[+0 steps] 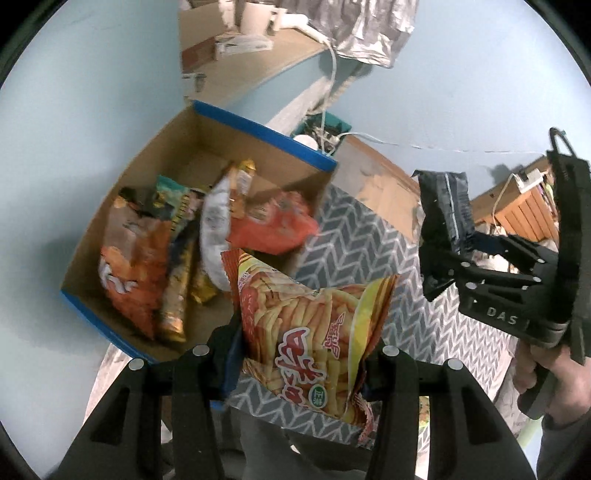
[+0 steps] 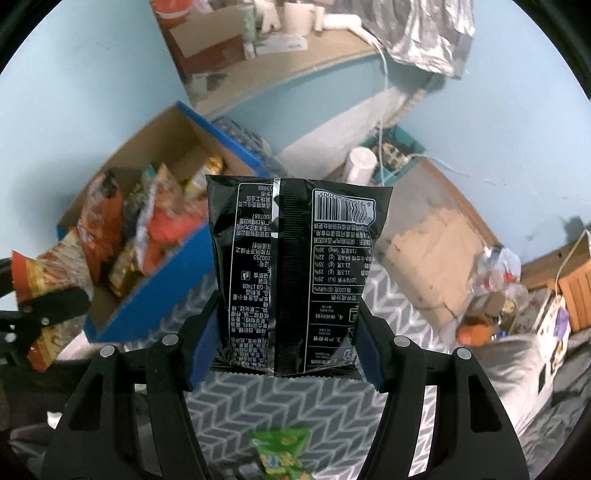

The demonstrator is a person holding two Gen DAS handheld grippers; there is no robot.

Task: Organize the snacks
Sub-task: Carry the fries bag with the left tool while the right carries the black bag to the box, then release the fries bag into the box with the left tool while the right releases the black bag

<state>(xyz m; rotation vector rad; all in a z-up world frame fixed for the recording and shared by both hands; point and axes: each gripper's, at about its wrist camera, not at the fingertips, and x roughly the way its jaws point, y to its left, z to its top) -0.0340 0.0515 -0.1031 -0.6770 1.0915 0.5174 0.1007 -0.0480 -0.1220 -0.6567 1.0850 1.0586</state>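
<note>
1. Left gripper (image 1: pixel 301 354) – closed on yellow-orange fries bag (image 1: pixel 314 332); pads pinch the bag's two side edges, bag crumpled, top corners sticking up past the fingers. Held in the air over the patterned cloth, just beside the near corner of the box.

2. Right gripper (image 2: pixel 286 354) – closed on black snack bag (image 2: pixel 295 273); blue pads (image 2: pixel 201 350) press both side edges near the bottom seam. Bag upright, back side w/ barcode facing the camera, top edge free. Person's hand (image 1: pixel 535 373) on the handle, seen from left wrist view.

3. Grey chevron cloth (image 2: pixel 280 402) – under both grippers. One green packet (image 2: pixel 282 448) lies on it below the right gripper, blurred. Rest of cloth btwn grippers and box is bare.

4. Cardboard box w/ blue rim (image 1: pixel 258 127) – open top, sits at the cloth's far-left edge. Contents: several snack bags, orange, red, gold, white, piled toward the left and centre. Bare cardboard floor shows at the far side and the near-right corner.

5. Beyond box – light blue wall, wooden ledge w/ white cups (image 2: pixel 299 16), white cable (image 2: pixel 384 81) hanging down to a teal bin (image 2: pixel 400 147). Right side: clutter, details unclear.
</note>
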